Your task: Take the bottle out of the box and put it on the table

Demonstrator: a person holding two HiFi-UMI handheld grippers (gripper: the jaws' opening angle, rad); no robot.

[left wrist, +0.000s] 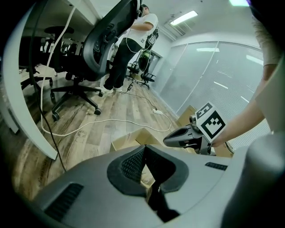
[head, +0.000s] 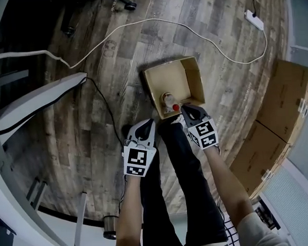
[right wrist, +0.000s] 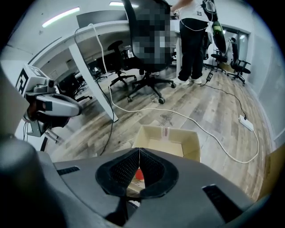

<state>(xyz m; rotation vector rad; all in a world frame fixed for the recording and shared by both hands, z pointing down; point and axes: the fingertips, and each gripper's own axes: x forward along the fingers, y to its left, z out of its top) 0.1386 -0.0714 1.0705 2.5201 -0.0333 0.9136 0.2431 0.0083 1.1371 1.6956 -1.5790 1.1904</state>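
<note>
An open cardboard box (head: 192, 74) stands on the wood floor; it also shows in the left gripper view (left wrist: 132, 139) and the right gripper view (right wrist: 190, 141). Inside it, at the near end, lies a clear bottle (head: 168, 99) with a red cap (head: 176, 107); the cap (right wrist: 139, 174) shows through the gap behind the right jaws. My right gripper (head: 187, 111) hangs just over the box's near edge beside the cap, jaws shut and empty, tips (right wrist: 139, 149) together. My left gripper (head: 149, 124) is left of the box's near corner, jaws shut (left wrist: 144, 146) with nothing in them.
A white cable (head: 138, 24) loops across the floor to a power strip (head: 254, 20). Large closed cardboard boxes (head: 284, 105) stand at the right. A white desk (head: 32, 103) curves along the left. An office chair (left wrist: 104, 44) and a standing person (left wrist: 133, 42) are farther back.
</note>
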